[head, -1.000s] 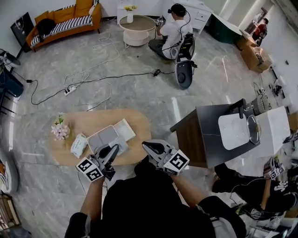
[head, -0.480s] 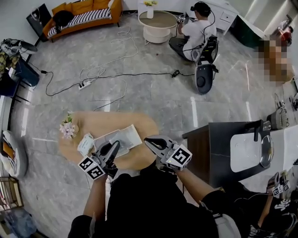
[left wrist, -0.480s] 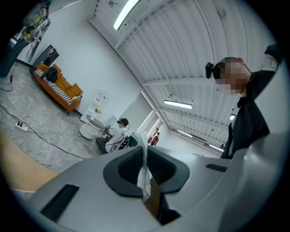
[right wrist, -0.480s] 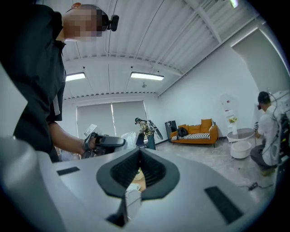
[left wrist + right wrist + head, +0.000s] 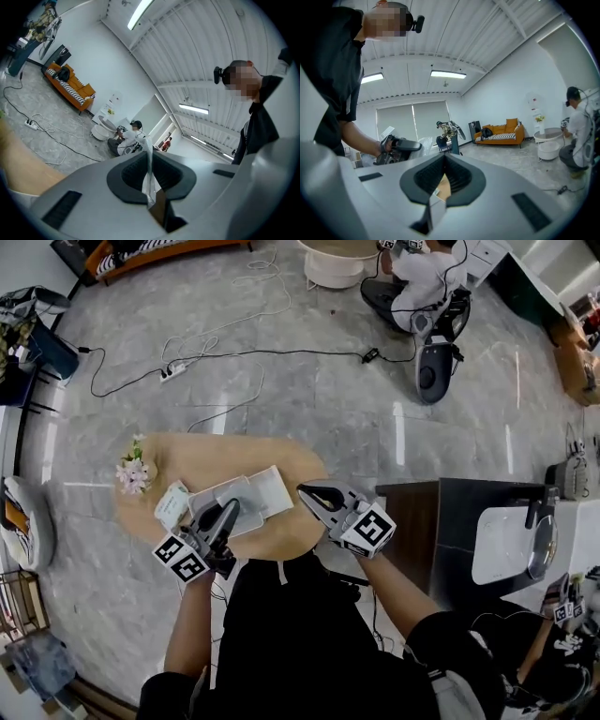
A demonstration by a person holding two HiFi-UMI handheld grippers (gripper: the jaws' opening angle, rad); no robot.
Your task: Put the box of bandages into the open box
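Bandage box [image 5: 171, 505] lay just left of the open box [image 5: 217, 499], outside it, while I held left gripper [image 5: 231, 509] and right gripper [image 5: 306, 490] at that open box's near side, both jaw pairs closed and empty: approach step, I judged, next calling for opened left jaws.

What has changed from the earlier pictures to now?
The head view tipped down: floor, table and seated person slid up the picture. The left gripper and right gripper stay shut and empty by the open box; nothing taken or released.
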